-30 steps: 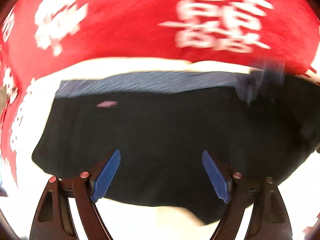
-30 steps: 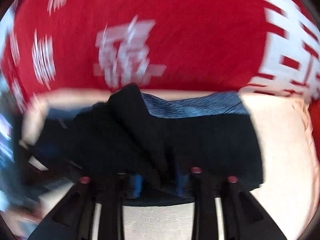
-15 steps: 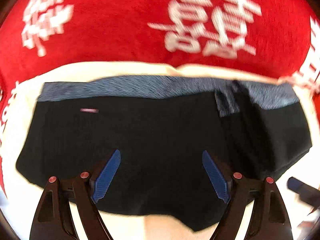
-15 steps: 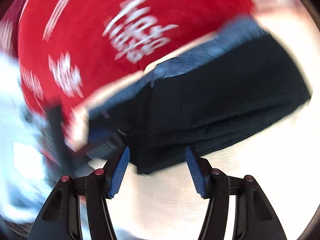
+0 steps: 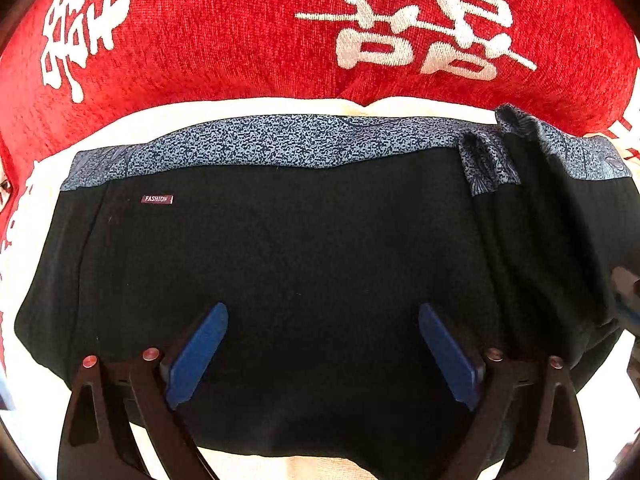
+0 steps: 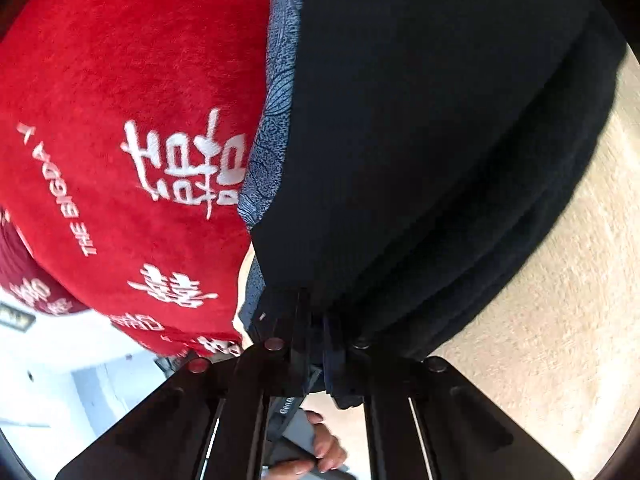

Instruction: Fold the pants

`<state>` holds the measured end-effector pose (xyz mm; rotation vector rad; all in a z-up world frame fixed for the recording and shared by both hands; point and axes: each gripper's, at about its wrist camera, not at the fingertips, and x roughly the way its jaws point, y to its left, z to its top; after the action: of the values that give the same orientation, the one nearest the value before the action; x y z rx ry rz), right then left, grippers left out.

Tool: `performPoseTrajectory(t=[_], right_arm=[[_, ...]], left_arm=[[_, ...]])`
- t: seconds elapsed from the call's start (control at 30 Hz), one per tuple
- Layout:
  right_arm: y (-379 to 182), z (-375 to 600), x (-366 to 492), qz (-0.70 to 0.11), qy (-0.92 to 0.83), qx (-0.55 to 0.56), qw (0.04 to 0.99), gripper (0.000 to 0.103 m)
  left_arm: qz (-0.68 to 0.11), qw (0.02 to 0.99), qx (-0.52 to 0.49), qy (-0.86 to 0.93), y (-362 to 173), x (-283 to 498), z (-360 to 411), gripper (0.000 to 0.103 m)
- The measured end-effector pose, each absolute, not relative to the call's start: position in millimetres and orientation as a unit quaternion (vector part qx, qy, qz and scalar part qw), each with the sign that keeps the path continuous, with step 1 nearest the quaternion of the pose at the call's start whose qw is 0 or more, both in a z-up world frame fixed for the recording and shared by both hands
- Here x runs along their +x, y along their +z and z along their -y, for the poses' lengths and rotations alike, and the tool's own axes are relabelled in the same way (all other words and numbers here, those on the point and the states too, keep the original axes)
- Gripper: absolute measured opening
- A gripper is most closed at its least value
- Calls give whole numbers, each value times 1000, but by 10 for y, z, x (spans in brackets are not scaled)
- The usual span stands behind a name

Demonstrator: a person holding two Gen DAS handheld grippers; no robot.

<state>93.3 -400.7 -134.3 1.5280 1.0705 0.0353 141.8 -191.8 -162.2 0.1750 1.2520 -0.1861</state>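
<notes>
Left wrist view: black pants (image 5: pixel 304 264) lie folded on a cream-coloured surface (image 5: pixel 224 110), their speckled blue-grey waistband (image 5: pixel 280 142) running along the far edge, next to a red cloth with white characters (image 5: pixel 224 28). A small "FASHION" label (image 5: pixel 157 199) sits just under the waistband toward the left end. The left gripper (image 5: pixel 323 344) points steeply down over the near half of the pants; its jaws are opening and stand wide, the blue pads (image 5: pixel 198 354) apart with only flat fabric showing between them, and neither pad presses on cloth. At the right end of the pants a doubled-over strip of fabric forms a raised fold (image 5: pixel 548 216).

Right wrist view: the right gripper (image 6: pixel 316 320) is closed tight on the edge of the pants (image 6: pixel 432 140), the fingers drawn together so that the pads are hidden by dark cloth. The stacked layers spread away from the jaws toward the top of the picture, with the waistband (image 6: pixel 272 120) on their left side against the red cloth (image 6: pixel 120 100) and the cream surface (image 6: pixel 560 300) to the right. Below the gripper a hand (image 6: pixel 320 456) appears, seemingly on a dark handle, though blur makes this uncertain.
</notes>
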Motion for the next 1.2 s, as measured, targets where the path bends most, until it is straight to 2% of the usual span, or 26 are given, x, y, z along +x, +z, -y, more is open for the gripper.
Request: performPoseTrajectory(t=[0.13, 0.3, 0.43, 0.47, 0.53, 0.6, 0.77, 0.8, 0.83, 0.93, 1.07, 1.13, 1.2], right_arm=[[-1064, 3984, 937, -483, 48, 602, 634, 5], [-1380, 3881, 787, -533, 34, 583, 612, 5], [-1265, 3826, 882, -549, 41, 534, 641, 6], [-1203, 3803, 918, -561, 48, 513, 648, 8], [-1108, 3750, 979, -591, 72, 479, 645, 28], [-926, 3791, 987, -600, 82, 436, 666, 37], [-504, 4456, 987, -541, 22, 383, 748, 37], [-498, 4583, 1005, -536, 7, 383, 752, 33], [-501, 4751, 1019, -531, -10, 392, 751, 24], [-588, 5134, 1138, -535, -42, 407, 739, 21], [-668, 5240, 1446, -558, -34, 343, 755, 21], [-814, 5213, 1521, -572, -21, 352, 740, 21], [-930, 5232, 1434, -568, -26, 381, 729, 21]], left_arm=[[-587, 801, 81, -83, -1658, 1525, 2037, 101], [-579, 807, 82, -81, -1692, 1501, 2032, 101], [-595, 797, 76, -71, -1662, 1527, 2015, 101], [-600, 794, 75, -67, -1647, 1535, 2008, 101], [-610, 787, 72, -62, -1572, 1521, 1978, 101], [-607, 789, 67, -66, -1434, 1492, 1968, 101], [-580, 804, 70, -105, -1042, 1487, 2186, 101], [-574, 808, 66, -117, -965, 1497, 2277, 101], [-568, 810, 61, -132, -897, 1512, 2398, 101], [-561, 809, 58, -166, -817, 1559, 2785, 101], [-561, 802, 71, -192, -945, 1628, 3309, 101], [-576, 792, 83, -184, -1191, 1635, 3487, 101], [-623, 762, 93, -151, -1521, 1618, 3484, 102]])
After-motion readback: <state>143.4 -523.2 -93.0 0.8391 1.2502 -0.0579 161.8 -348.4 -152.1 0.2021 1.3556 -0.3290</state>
